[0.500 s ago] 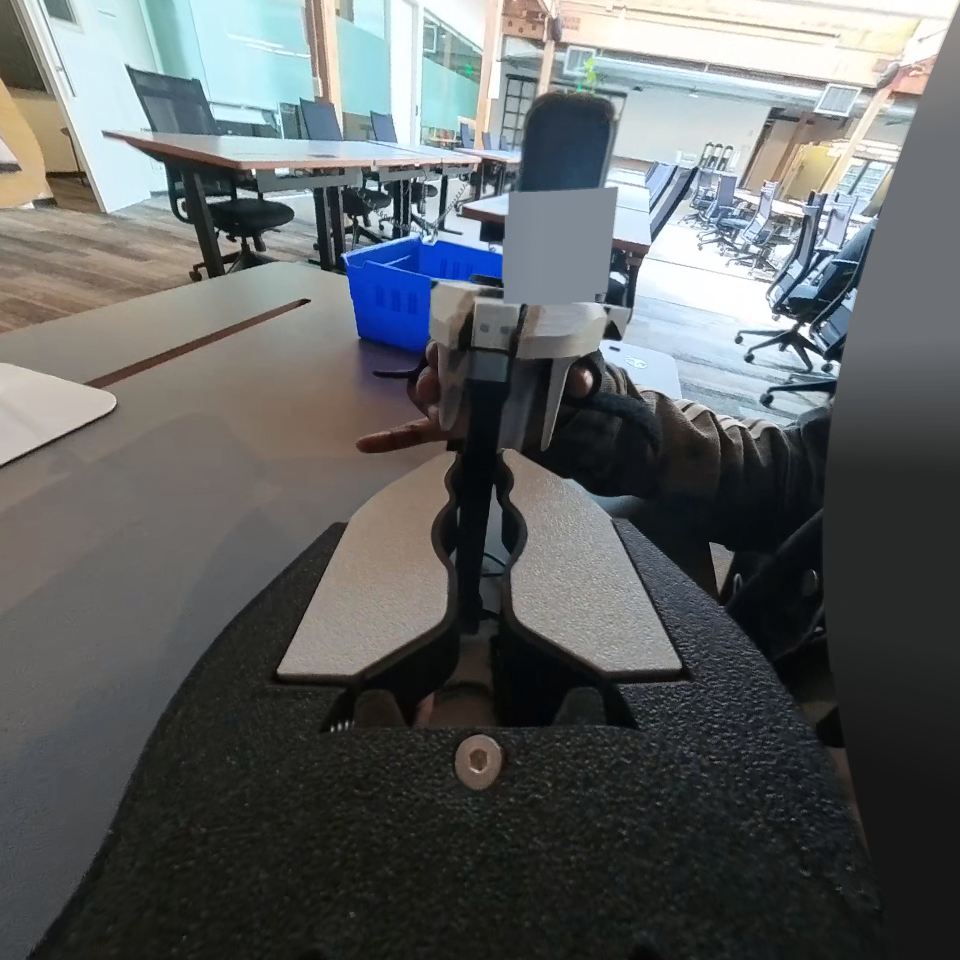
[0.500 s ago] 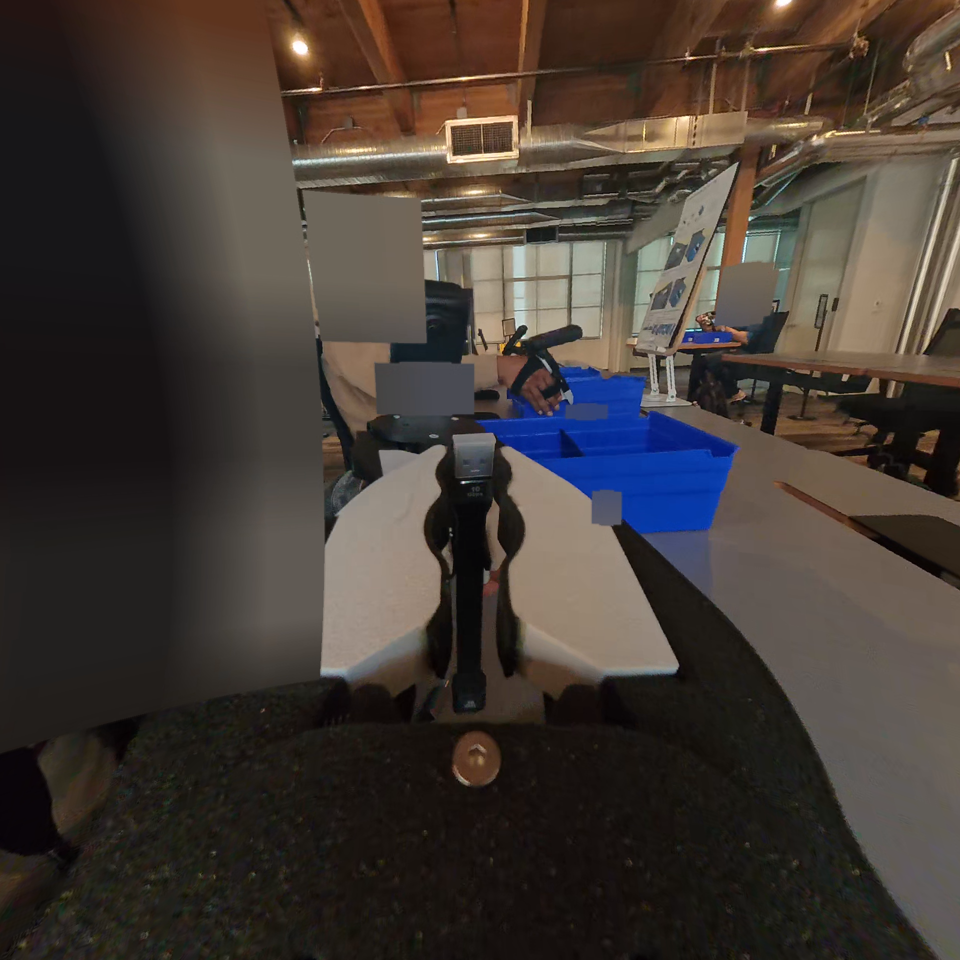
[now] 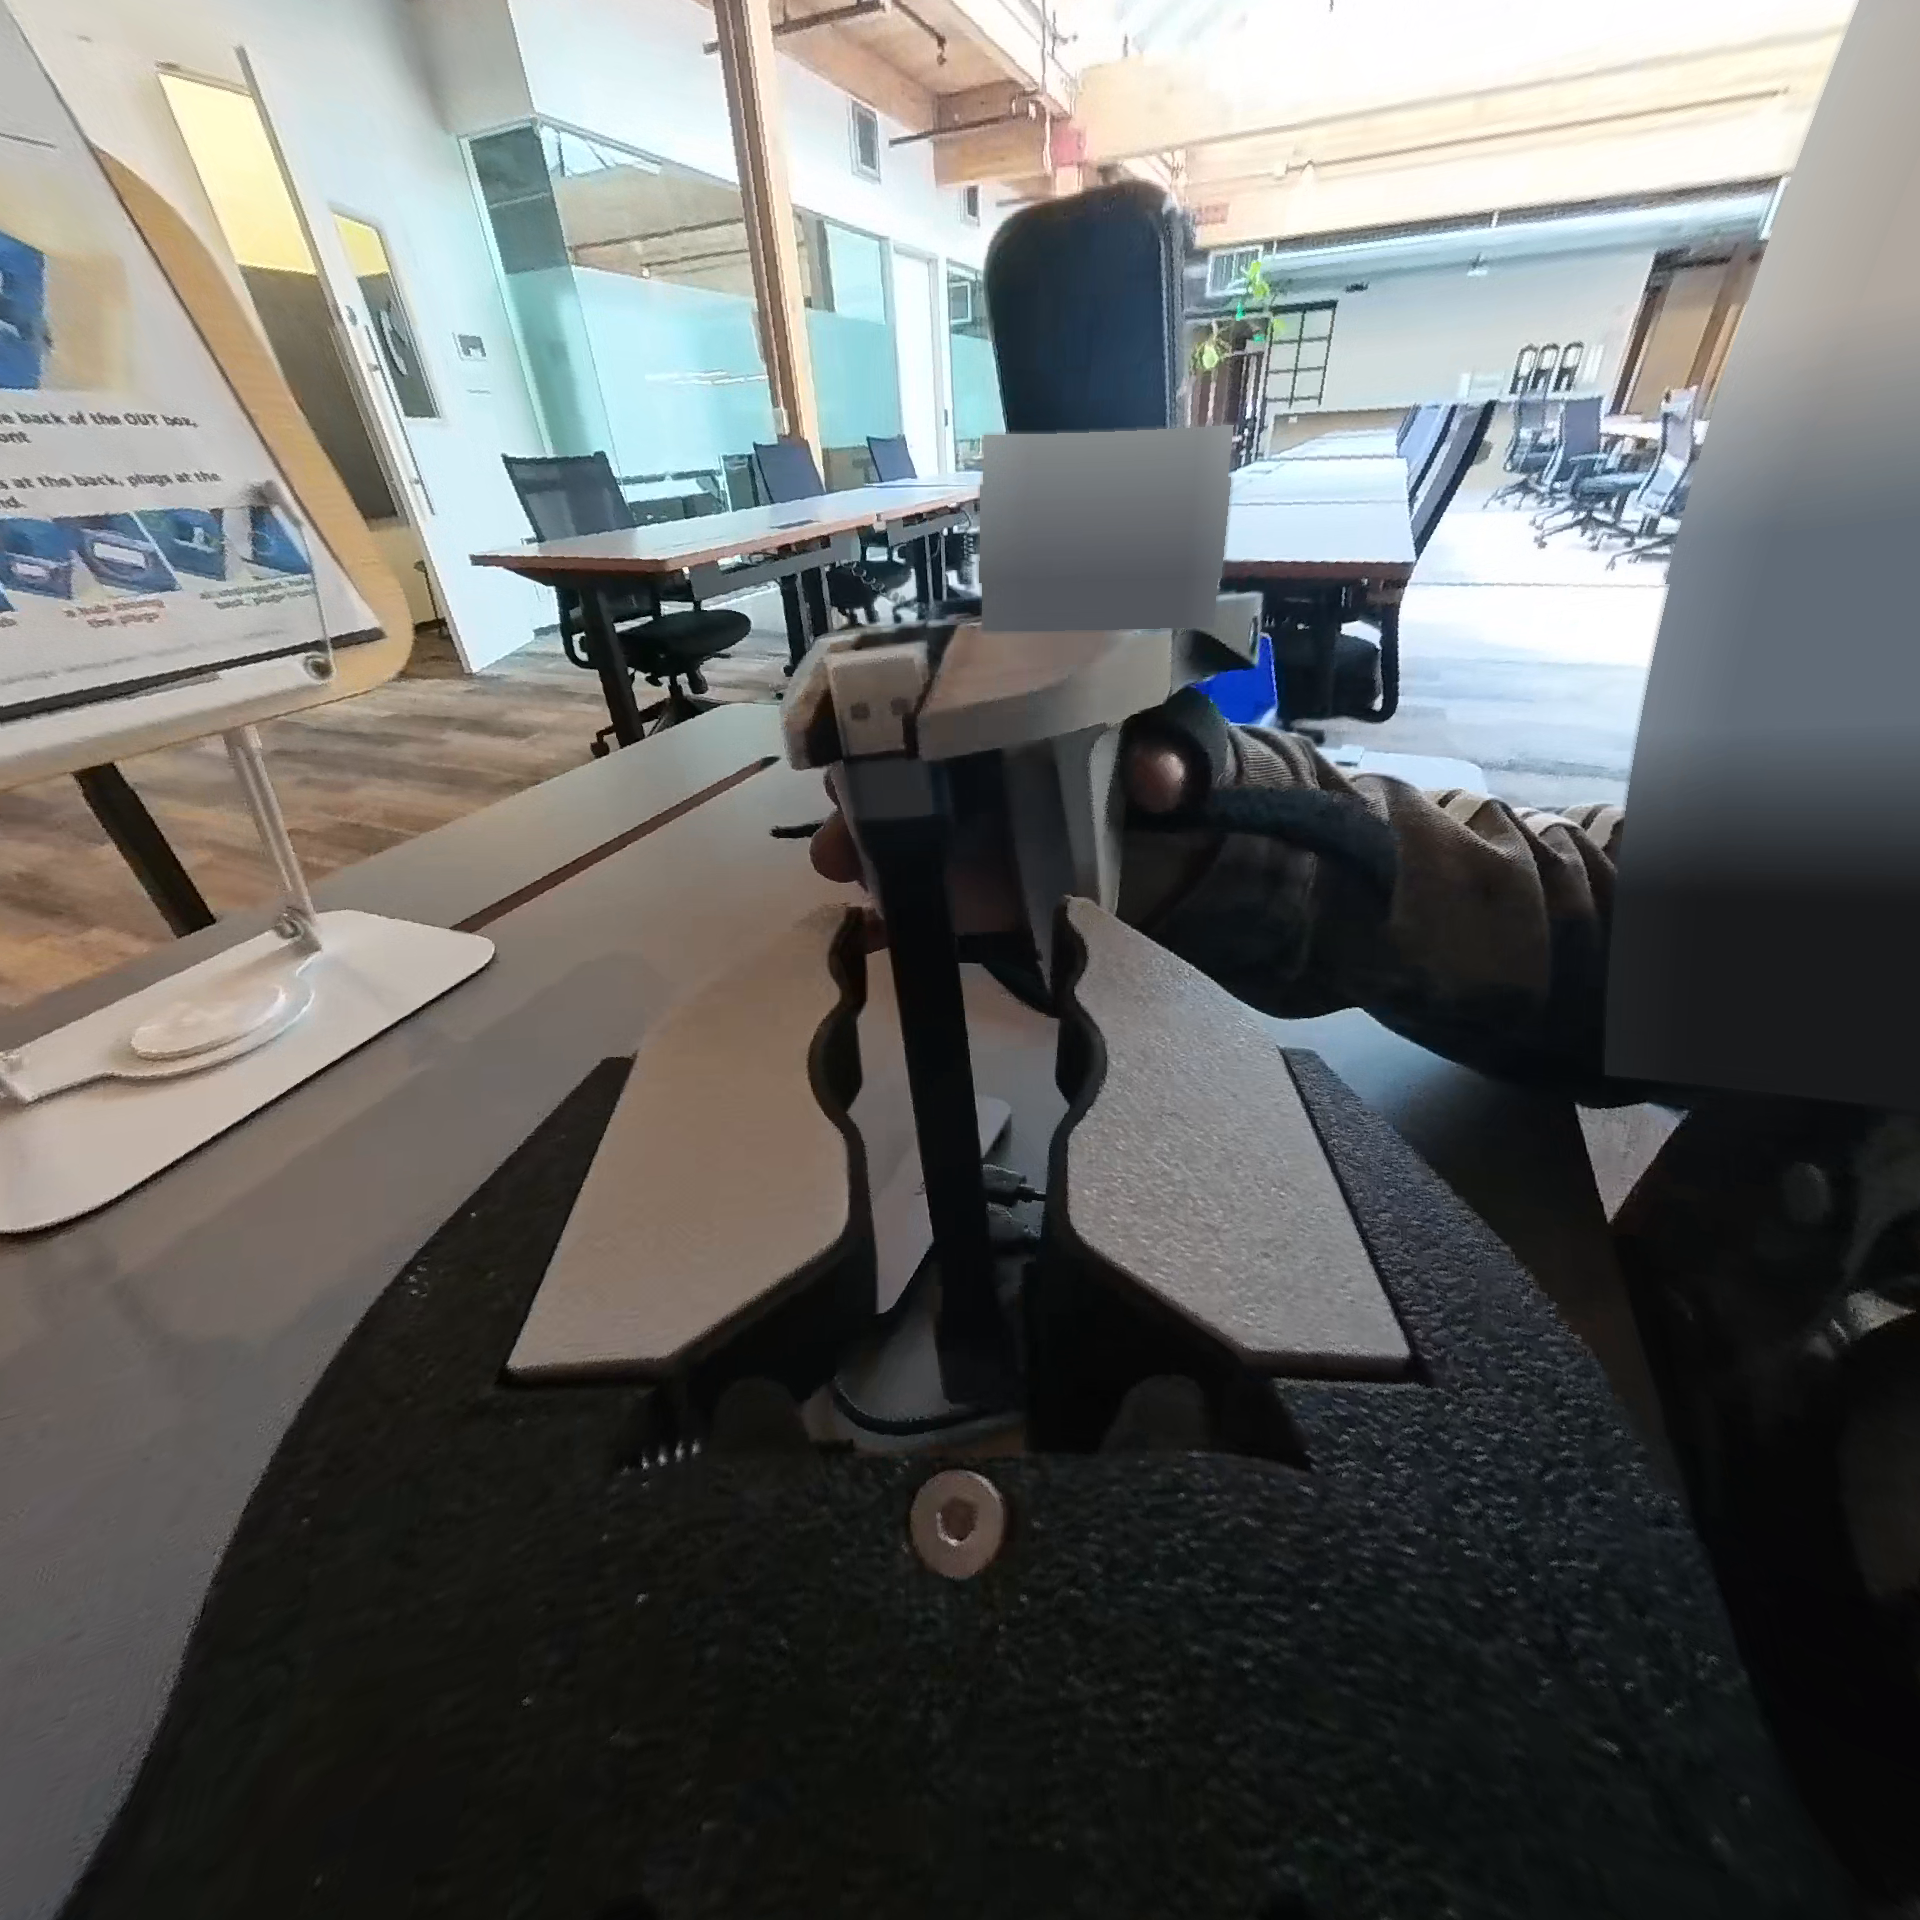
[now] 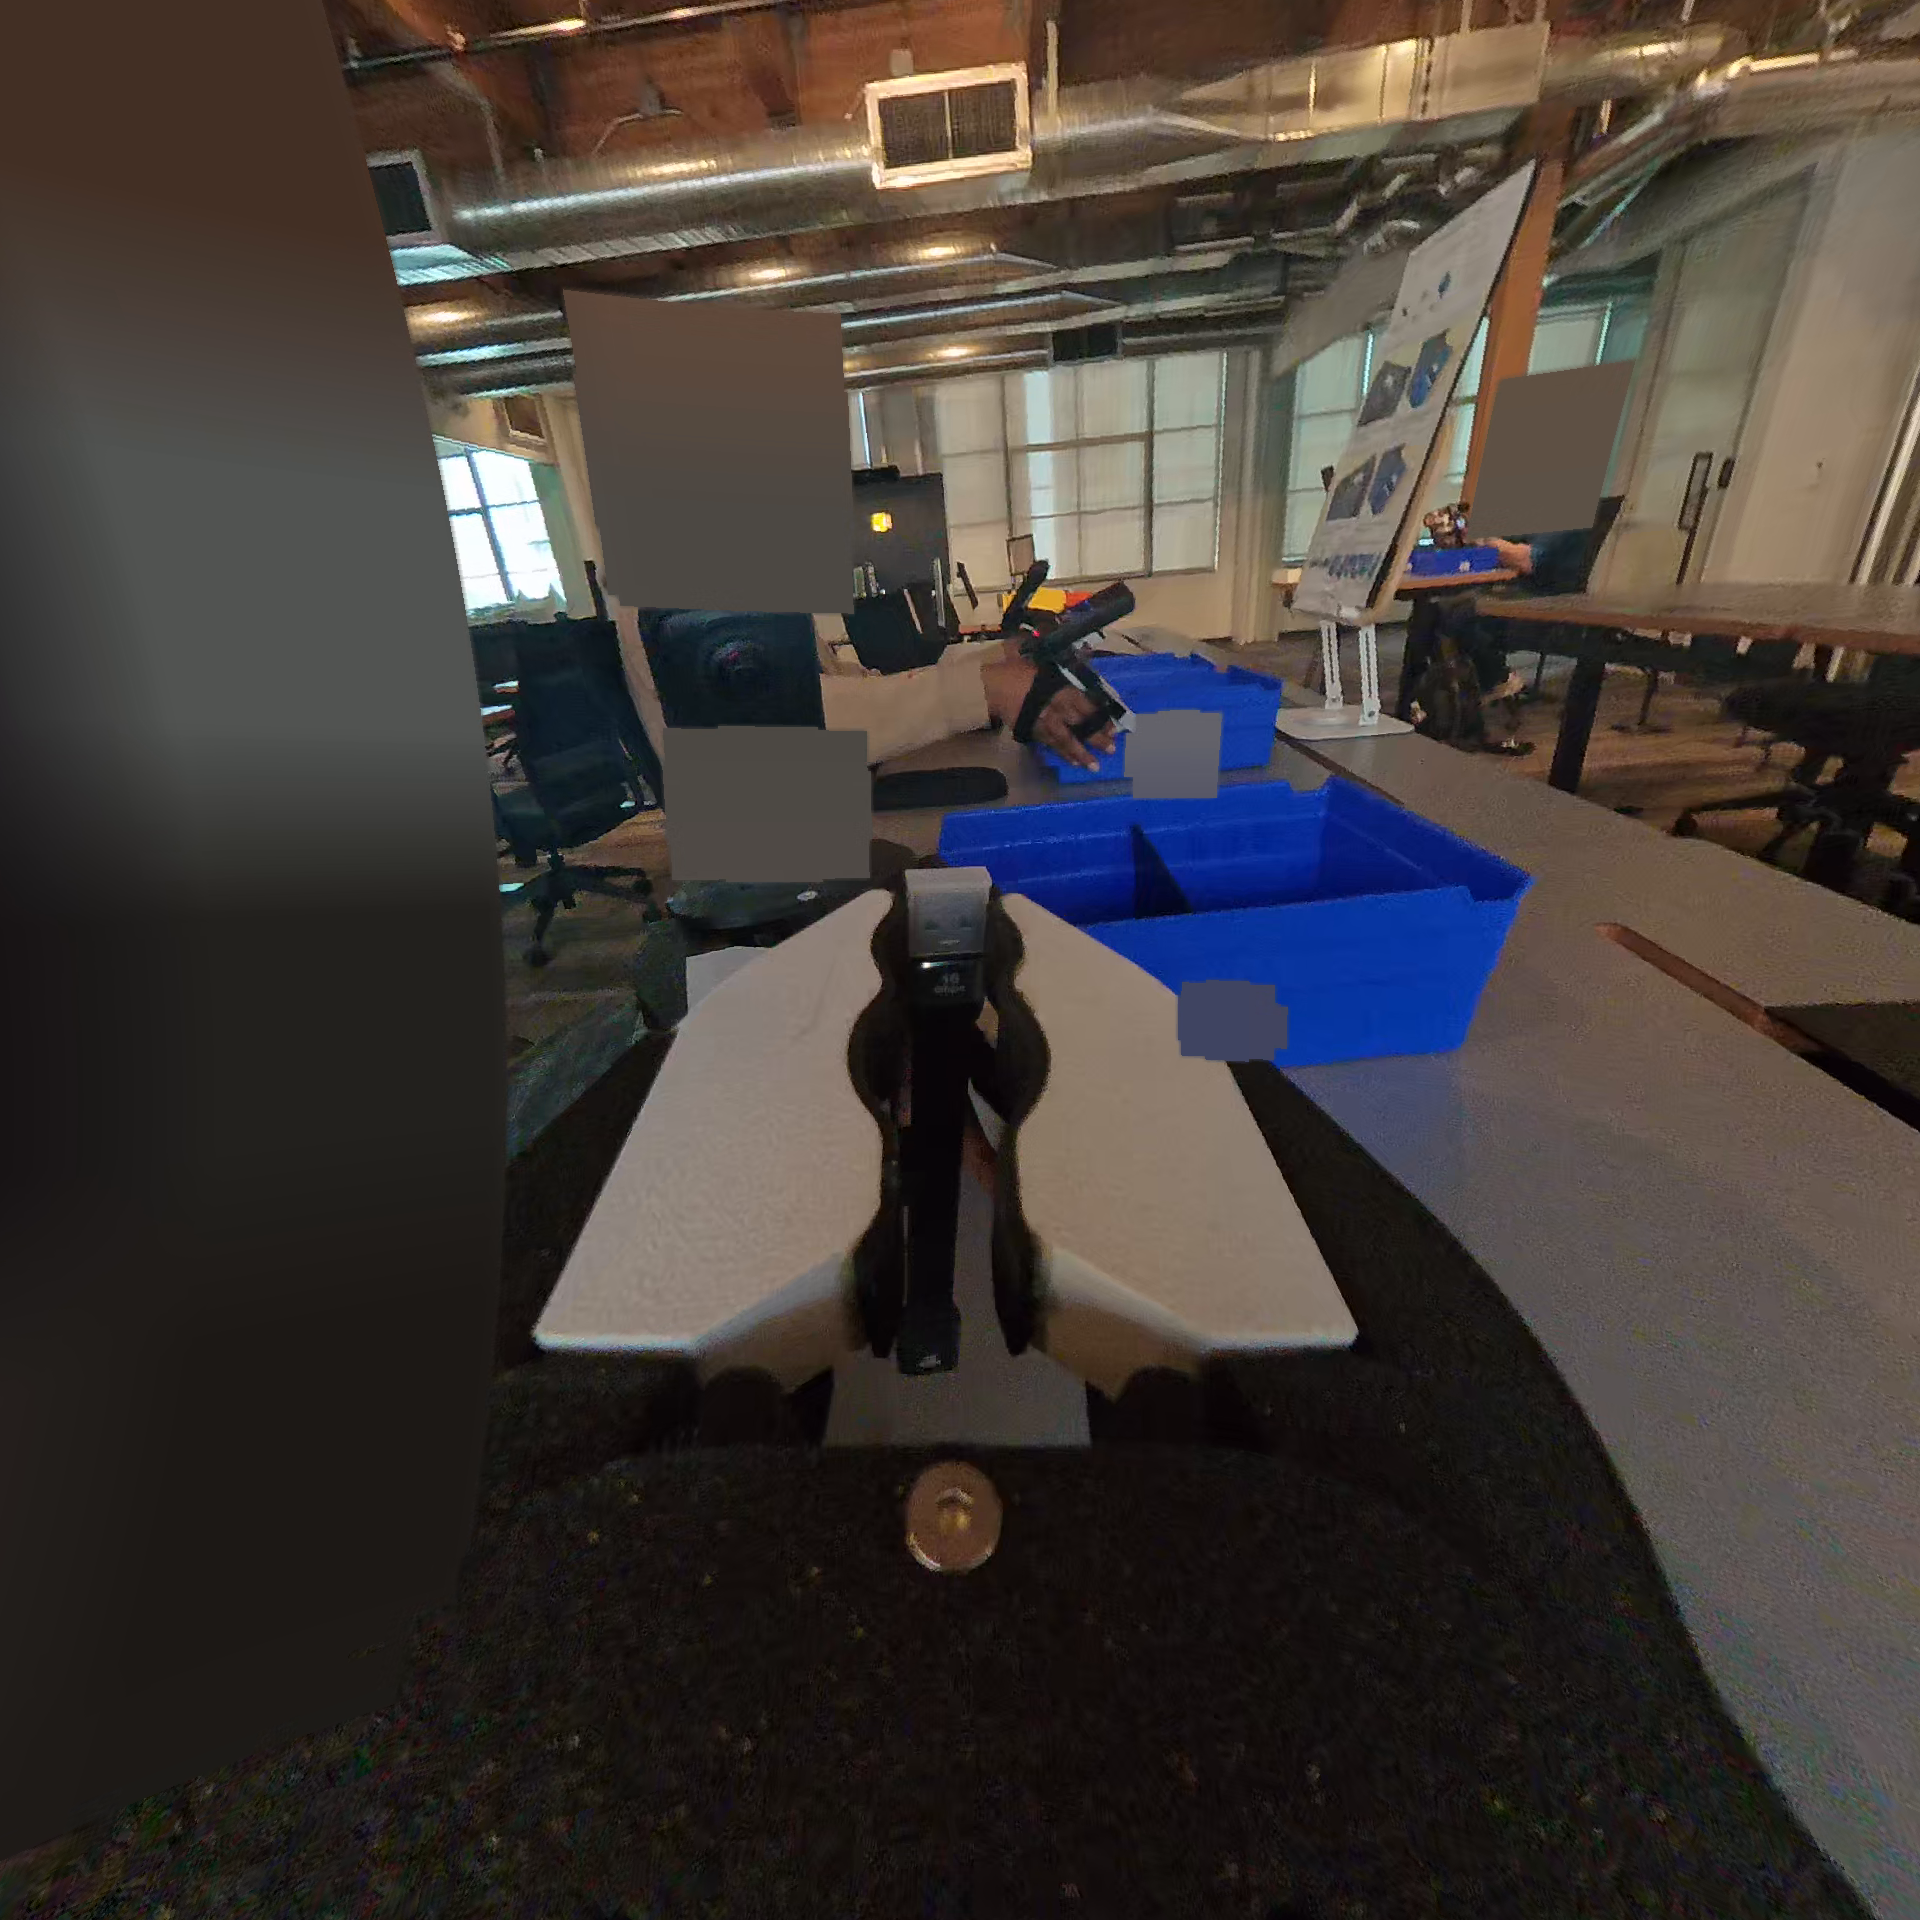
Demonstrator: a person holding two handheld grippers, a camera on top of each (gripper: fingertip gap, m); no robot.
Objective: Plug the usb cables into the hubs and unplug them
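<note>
Fingers of the left gripper (image 3: 961, 925) stand a little apart, and a slim black usb piece with a grey metal end (image 3: 940, 1091) runs lengthwise down the gap between them, with a sliver of space on either side, so these jaws are open and grip nothing. The far end of that piece is pinched in the right gripper (image 4: 943, 899), which faces the left one and is held by a gloved hand (image 3: 1226, 831) in a brown striped sleeve. In the right wrist view the white fingers are closed snugly on the black body, whose grey end pokes out past the tips. Whether the piece is a hub or a plug I cannot tell. Beneath the left fingers a thin black cable (image 3: 904, 1423) curls against a flat grey part. A blue plastic divided bin (image 4: 1351, 935) sits on the grey table (image 4: 1558, 1247) just beside the right gripper; its walls hide most of the compartments. A second blue bin (image 4: 1216, 686) stands behind it, with another person's hand (image 4: 1070, 717) resting on its rim. A white stand holding a printed board (image 3: 156, 468) is at the left.
</note>
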